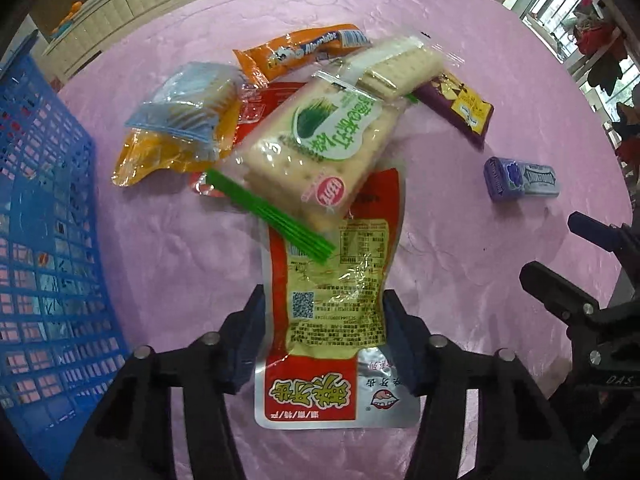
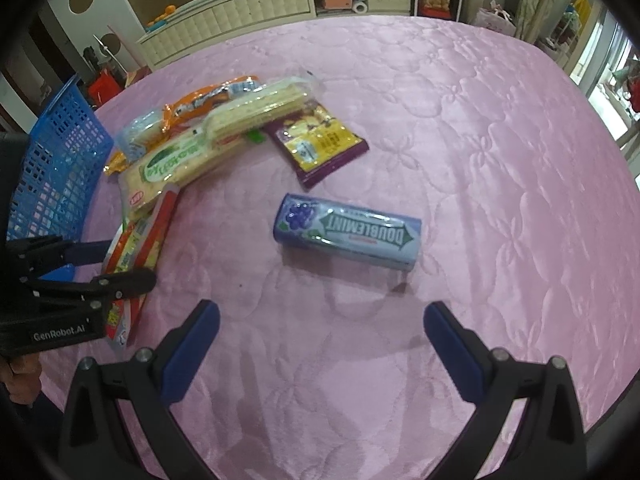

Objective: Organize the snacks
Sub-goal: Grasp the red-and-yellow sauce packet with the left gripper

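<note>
**Snack pile at centre, basket at nine o'clock, gum tin apart**

Seen from the left wrist, the basket (image 1: pixel 44 216) stands on the table (image 1: pixel 460 264) at nine o'clock. The snack pile fills twelve o'clock: a cracker pack (image 1: pixel 316 140) lies on top, its far end under a second cracker pack (image 1: pixel 400 64). A sachet (image 1: pixel 332 312) runs from under the cracker pack toward six o'clock, between the fingers of the left gripper (image 1: pixel 324 340). A wafer pack (image 1: pixel 188 108) lies at ten o'clock, a candy roll (image 1: pixel 296 50) behind it. A chip bag (image 1: pixel 460 106) lies at one o'clock, the gum tin (image 1: pixel 520 179) at three o'clock, well apart from the pile.
</note>
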Tool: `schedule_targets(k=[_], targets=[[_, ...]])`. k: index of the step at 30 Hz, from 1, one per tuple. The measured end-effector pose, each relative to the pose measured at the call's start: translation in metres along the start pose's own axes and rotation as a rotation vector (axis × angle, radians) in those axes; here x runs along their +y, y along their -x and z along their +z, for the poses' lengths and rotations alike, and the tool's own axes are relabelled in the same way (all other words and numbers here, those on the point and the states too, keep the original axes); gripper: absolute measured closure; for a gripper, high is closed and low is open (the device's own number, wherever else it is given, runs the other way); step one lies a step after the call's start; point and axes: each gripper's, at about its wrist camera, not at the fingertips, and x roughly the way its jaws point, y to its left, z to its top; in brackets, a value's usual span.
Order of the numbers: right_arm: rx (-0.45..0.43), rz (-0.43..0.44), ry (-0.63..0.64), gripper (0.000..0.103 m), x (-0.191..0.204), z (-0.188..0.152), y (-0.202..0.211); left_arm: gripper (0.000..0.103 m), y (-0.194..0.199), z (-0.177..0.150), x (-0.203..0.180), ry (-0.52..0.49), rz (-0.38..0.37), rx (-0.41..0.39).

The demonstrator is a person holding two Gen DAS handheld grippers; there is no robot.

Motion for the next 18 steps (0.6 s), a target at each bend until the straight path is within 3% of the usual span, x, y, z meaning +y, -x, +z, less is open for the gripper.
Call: schedule_targets(k=[9,12,14,16,18], targets=[[0.003,0.013,0.001,0.0,0.007,-0.003,0.003,0.05,0.003,0.0,-0.016,0.011,0.051,-0.01],[-0.006,-0.023,-0.008,0.0,0.001,-0.005,0.007,0.049,0.005,-0.004,-0.019,0.028,0.056,-0.028],[-0.024,-0.014,-0.025,0.0,-0.007,-0.004,0.011,0.056,0.007,-0.008,-0.018,0.021,0.057,-0.042],[-0.034,-0.003,-0.032,0.0,-0.015,-0.003,0.016,0.071,0.016,-0.011,-0.026,0.004,0.032,-0.056],[-0.04,-0.008,-0.032,0.0,-0.021,-0.002,0.019,0.071,0.018,-0.021,-0.036,-0.005,0.039,-0.053]])
